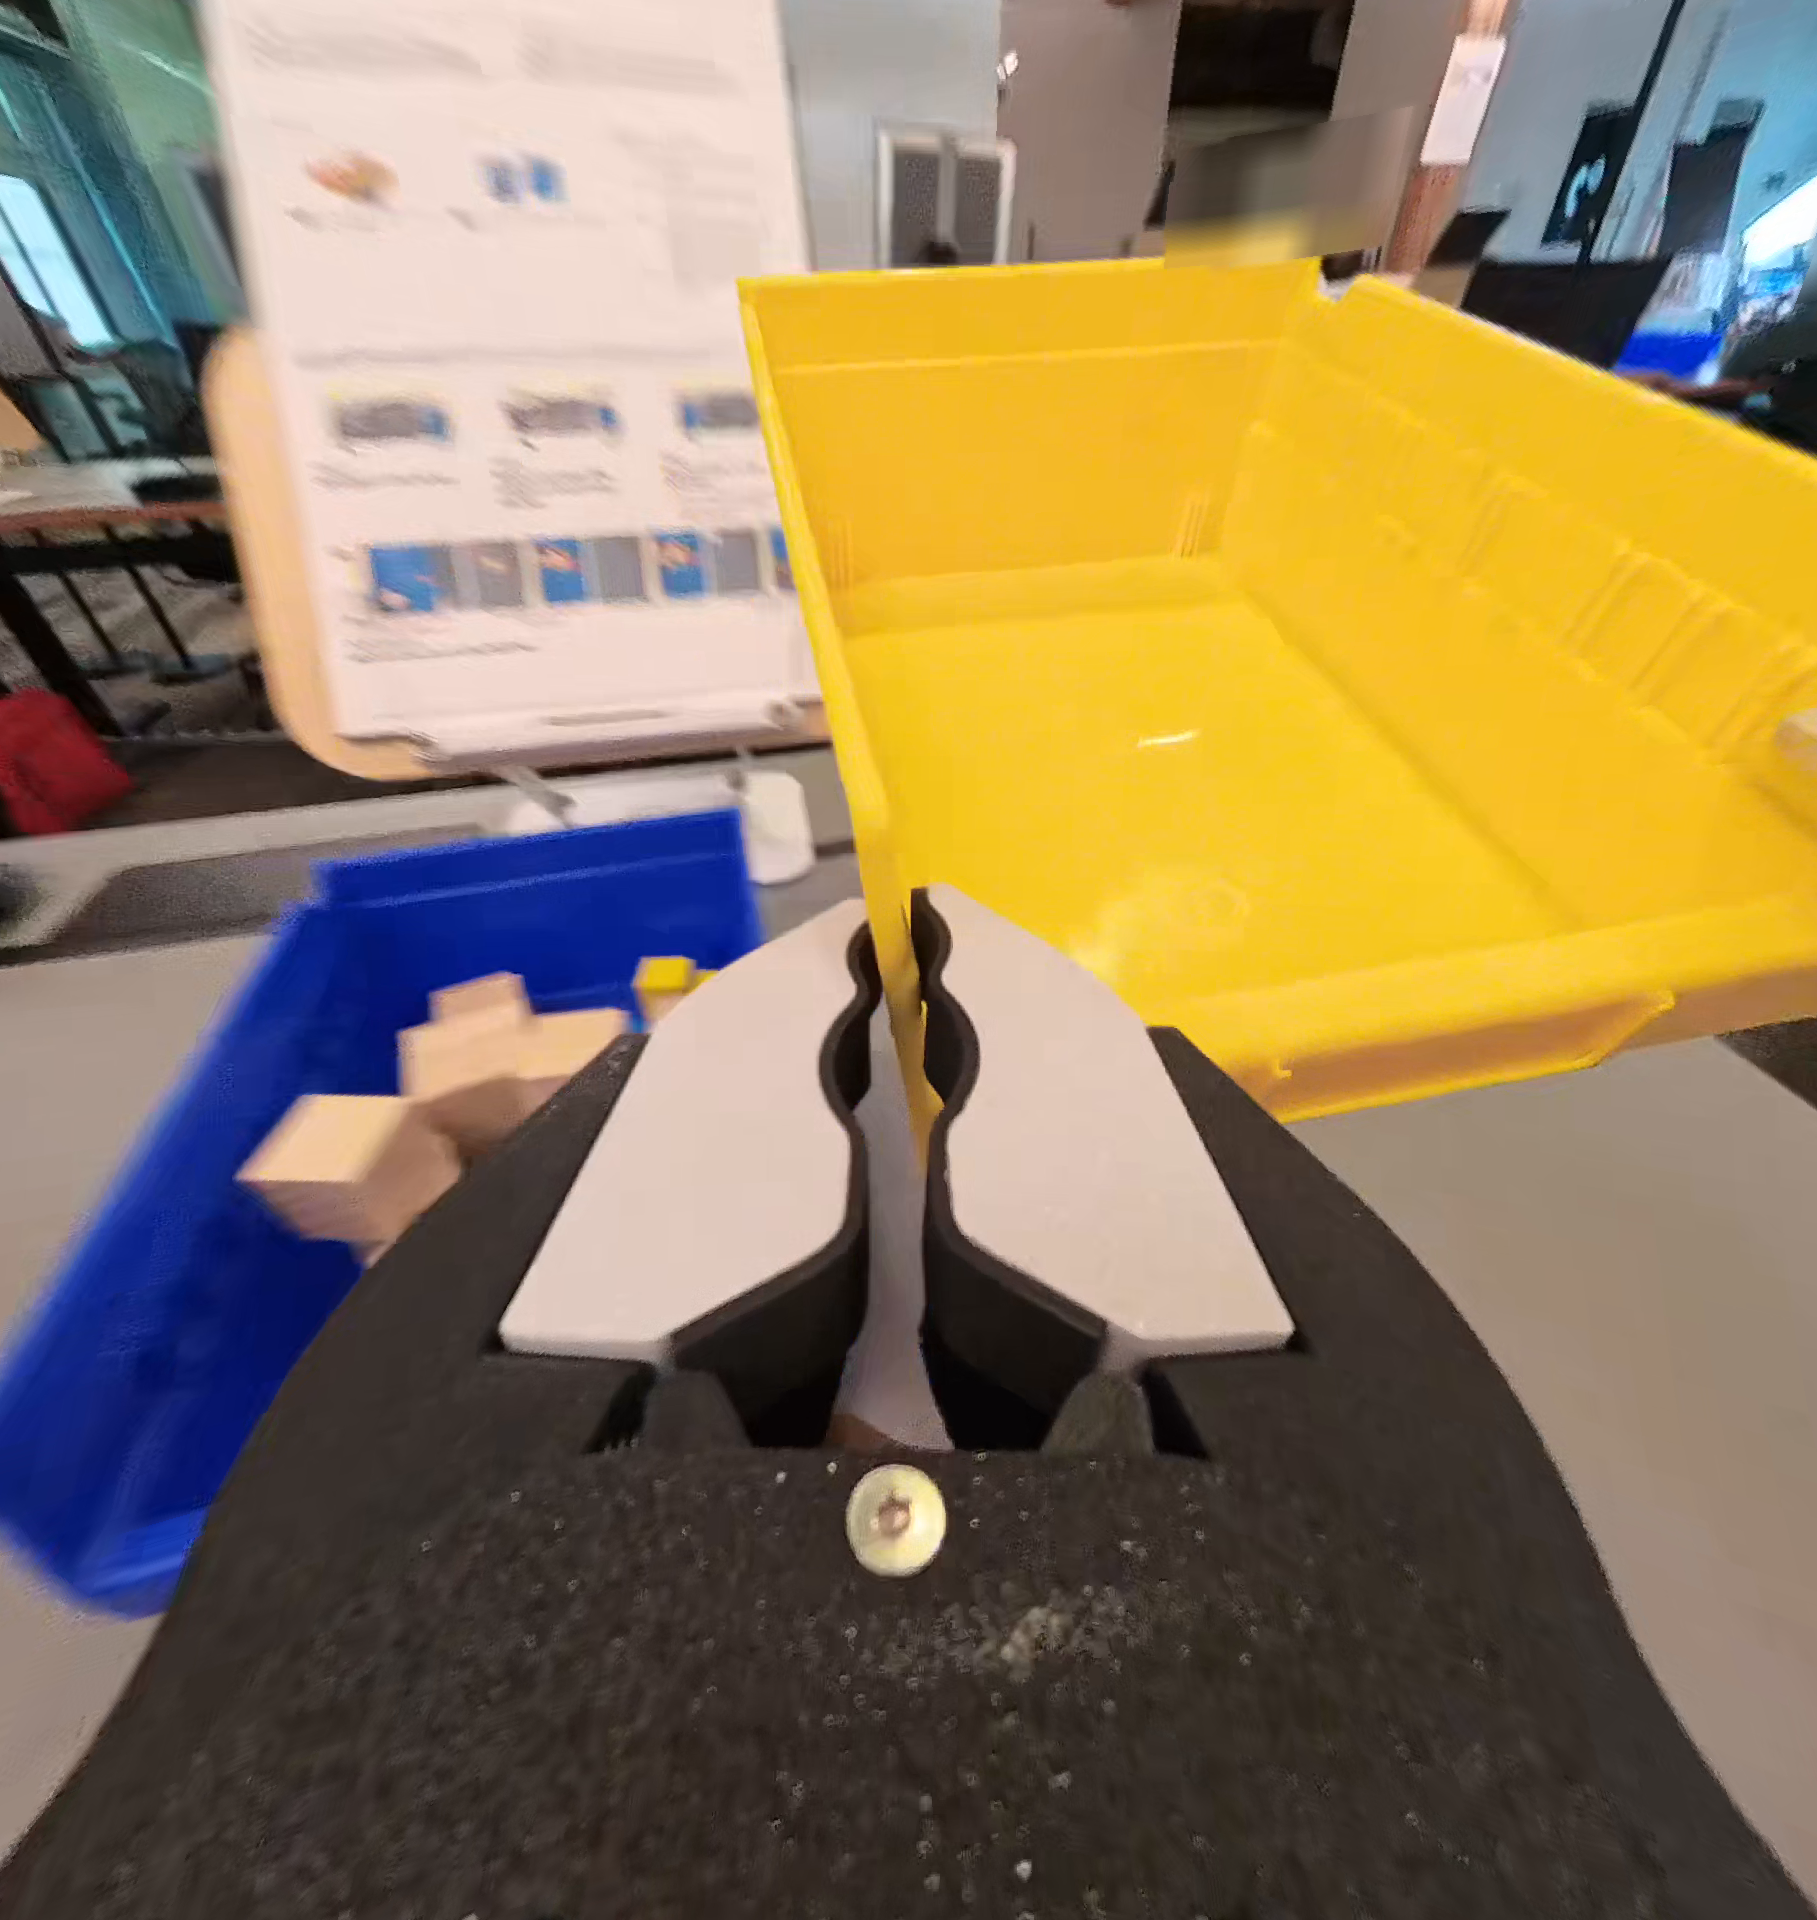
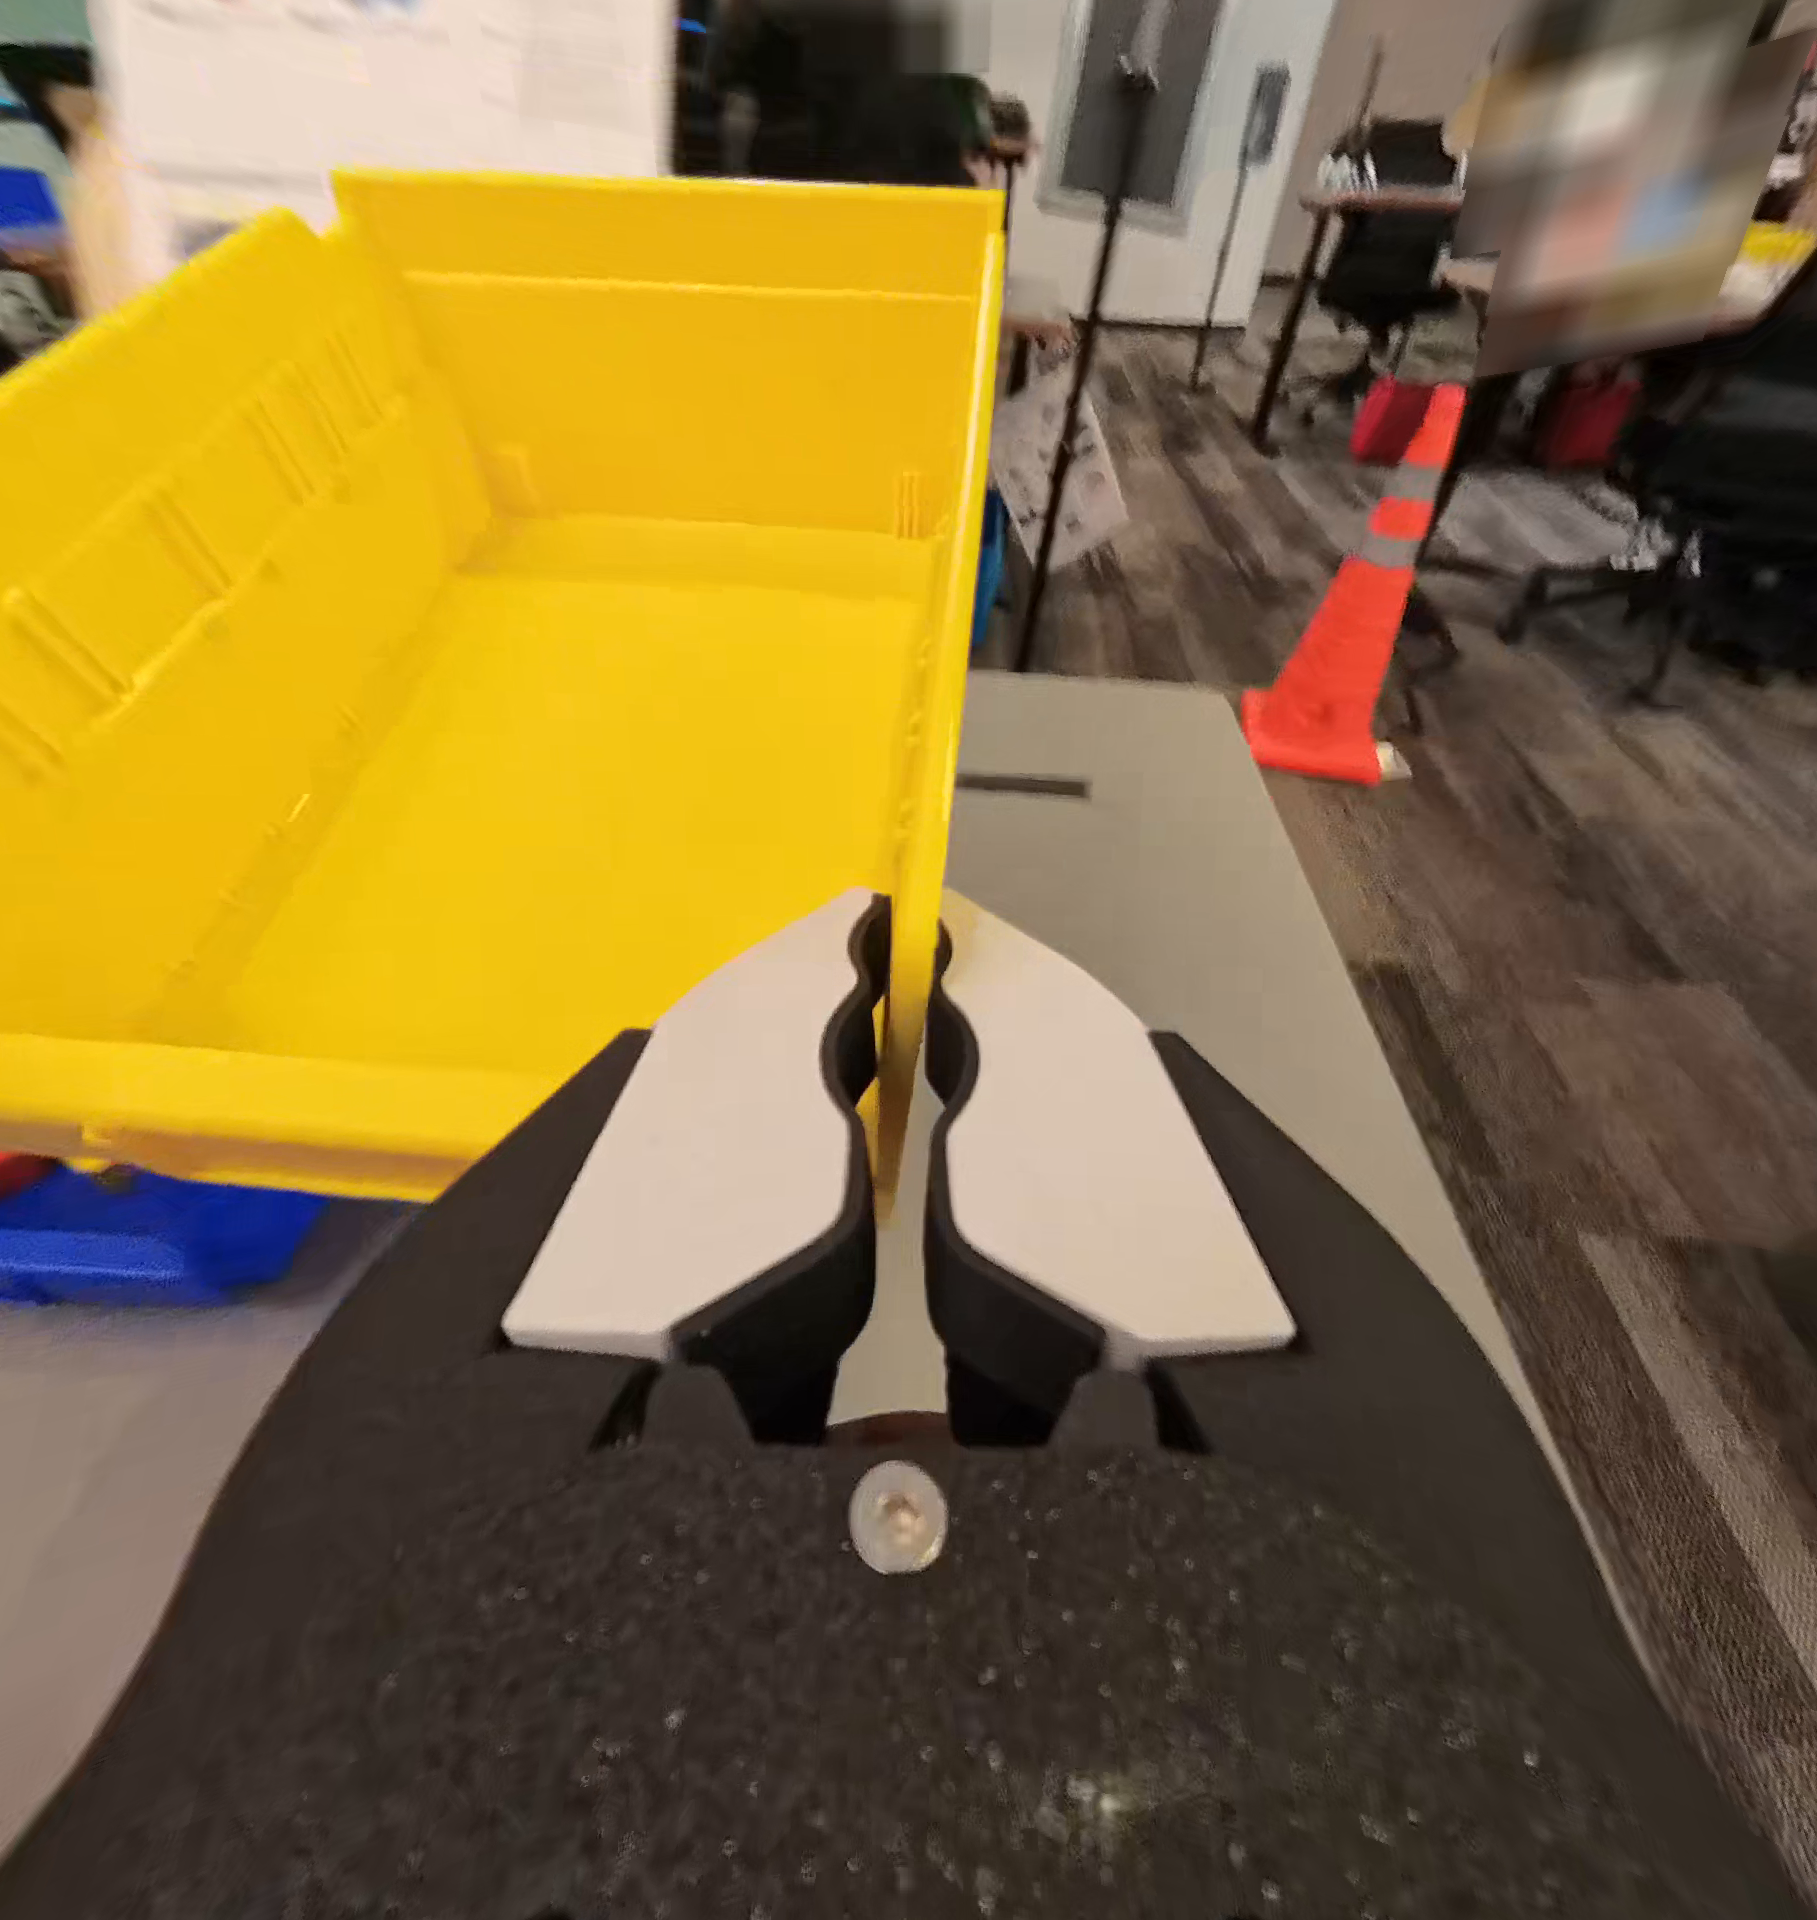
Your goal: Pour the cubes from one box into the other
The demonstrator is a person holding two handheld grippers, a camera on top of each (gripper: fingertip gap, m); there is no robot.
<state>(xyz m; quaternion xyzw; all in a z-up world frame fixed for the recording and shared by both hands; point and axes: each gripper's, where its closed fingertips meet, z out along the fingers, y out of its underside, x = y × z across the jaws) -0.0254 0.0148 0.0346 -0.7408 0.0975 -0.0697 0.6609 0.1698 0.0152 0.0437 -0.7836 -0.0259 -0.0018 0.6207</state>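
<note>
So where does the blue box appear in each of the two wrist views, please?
Left wrist view: the blue box is at lower left on the table, with wooden cubes inside, left of the left gripper.
Right wrist view: only a strip of the blue box shows at the lower left edge, under the yellow box.
Shared landmark: the empty yellow box, lifted and gripped on opposite walls by both grippers; the right gripper is the other.

We count two boxes: one yellow box (image 1: 1247,727), with no cubes showing inside it, and one blue box (image 1: 208,1195). In the blue box we make out about four plain wooden cubes (image 1: 348,1164) and one yellow cube (image 1: 665,975), though blur and the gripper hide part of the pile. Two grippers, the left gripper (image 1: 896,914) and the right gripper (image 2: 909,914), and one orange cone (image 2: 1351,623).
</note>
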